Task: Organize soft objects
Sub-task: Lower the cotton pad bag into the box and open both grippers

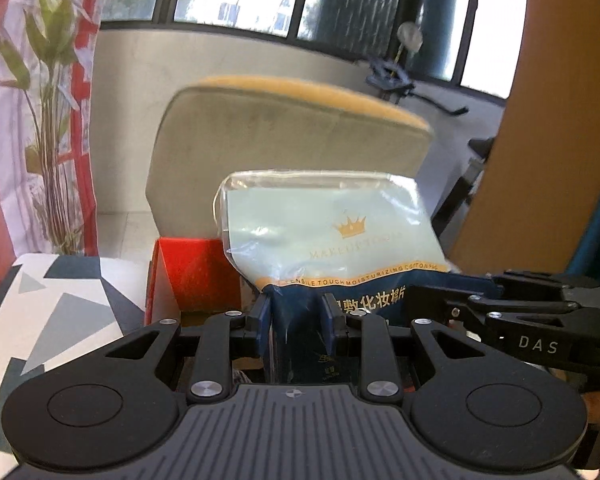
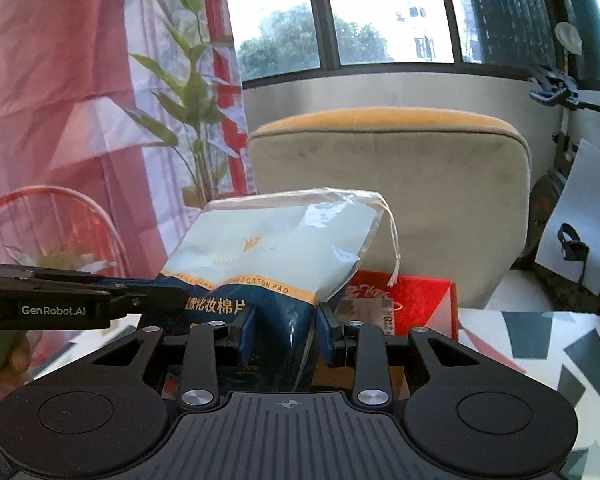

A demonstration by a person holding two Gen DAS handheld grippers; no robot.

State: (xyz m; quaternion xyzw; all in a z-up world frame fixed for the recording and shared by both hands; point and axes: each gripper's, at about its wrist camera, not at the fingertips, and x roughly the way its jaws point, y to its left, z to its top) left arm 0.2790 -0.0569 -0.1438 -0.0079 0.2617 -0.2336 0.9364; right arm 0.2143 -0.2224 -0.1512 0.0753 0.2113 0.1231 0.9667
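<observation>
Both grippers clamp the cotton pad bag (image 1: 332, 240): left gripper (image 1: 296, 316), right gripper (image 2: 286, 330). Bag stands upright, just above red box (image 1: 192, 276).

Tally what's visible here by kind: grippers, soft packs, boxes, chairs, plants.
Grippers: 2, left gripper and right gripper, both shut on the pack
Cotton pad pack: 1
Red box: 1
Chair: 1
Plant: 1
Total: 6
</observation>
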